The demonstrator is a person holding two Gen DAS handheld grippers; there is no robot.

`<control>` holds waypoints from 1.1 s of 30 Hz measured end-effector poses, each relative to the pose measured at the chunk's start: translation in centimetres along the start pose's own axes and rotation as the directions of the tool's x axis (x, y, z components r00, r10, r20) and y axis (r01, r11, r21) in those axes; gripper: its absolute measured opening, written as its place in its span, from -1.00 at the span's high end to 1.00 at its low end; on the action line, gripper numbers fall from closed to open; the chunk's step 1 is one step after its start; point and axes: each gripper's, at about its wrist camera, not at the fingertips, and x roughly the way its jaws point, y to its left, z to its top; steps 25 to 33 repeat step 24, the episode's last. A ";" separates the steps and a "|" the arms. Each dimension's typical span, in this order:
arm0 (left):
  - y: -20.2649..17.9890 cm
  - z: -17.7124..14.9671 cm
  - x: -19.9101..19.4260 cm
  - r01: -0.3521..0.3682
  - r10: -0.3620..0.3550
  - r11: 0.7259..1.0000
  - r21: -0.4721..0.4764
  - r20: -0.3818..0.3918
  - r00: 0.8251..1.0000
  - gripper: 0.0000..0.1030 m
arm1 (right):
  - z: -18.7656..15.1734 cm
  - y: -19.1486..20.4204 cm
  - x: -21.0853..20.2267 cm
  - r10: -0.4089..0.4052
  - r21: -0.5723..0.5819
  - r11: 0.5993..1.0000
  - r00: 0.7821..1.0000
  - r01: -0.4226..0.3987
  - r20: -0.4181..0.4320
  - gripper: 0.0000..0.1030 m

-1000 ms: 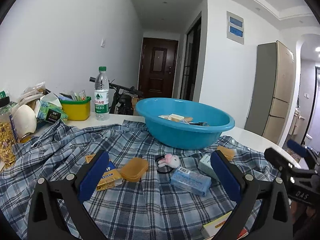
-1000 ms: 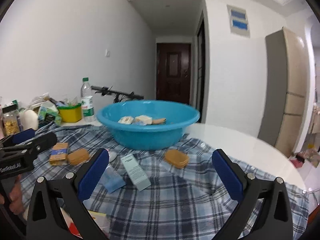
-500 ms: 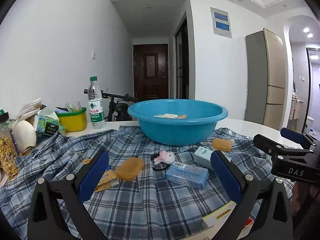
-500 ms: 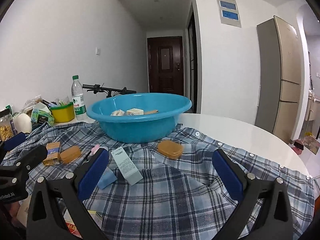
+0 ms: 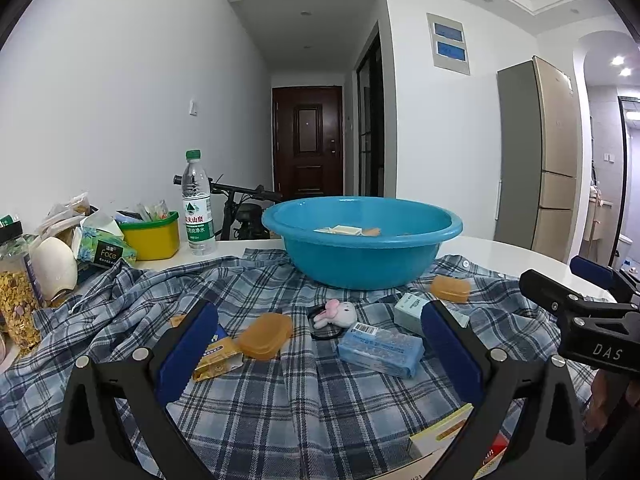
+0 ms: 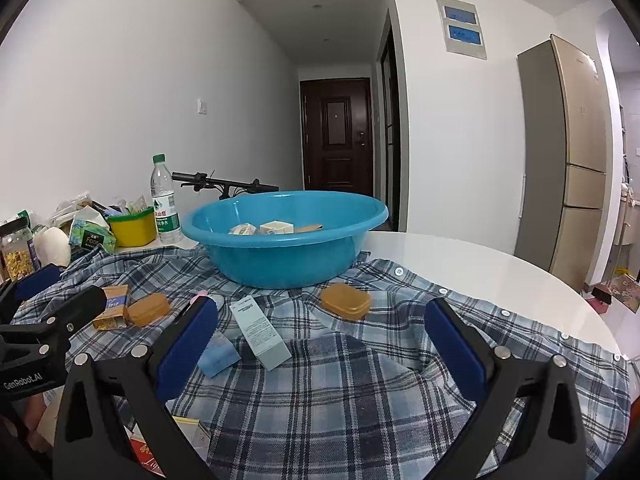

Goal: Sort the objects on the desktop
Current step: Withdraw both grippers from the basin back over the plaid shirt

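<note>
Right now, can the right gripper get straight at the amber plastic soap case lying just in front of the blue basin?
Probably yes. The right gripper is open and empty, and the amber plastic soap case lies ahead between its fingers on the plaid cloth, with nothing between. The pale green carton sits off to its left.

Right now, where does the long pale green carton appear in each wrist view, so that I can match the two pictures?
Left wrist view: the pale green carton lies right of center on the plaid cloth, partly behind the left gripper's right finger.
Right wrist view: the carton lies left of center, fully visible, beside the left finger.
Shared landmark: the blue basin stands just behind it in both.
</note>
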 end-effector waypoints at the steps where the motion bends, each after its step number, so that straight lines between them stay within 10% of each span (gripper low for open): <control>1: 0.0 0.0 0.0 0.001 -0.001 1.000 -0.002 0.001 1.000 -1.00 | 0.0 -0.1 0.0 0.000 0.001 1.000 1.000 0.000 0.000 -1.00; 33: 0.1 0.0 0.1 0.011 -0.011 1.000 -0.007 0.001 1.000 -1.00 | 0.1 -0.5 0.3 0.010 0.033 0.999 1.000 -0.009 -0.027 -1.00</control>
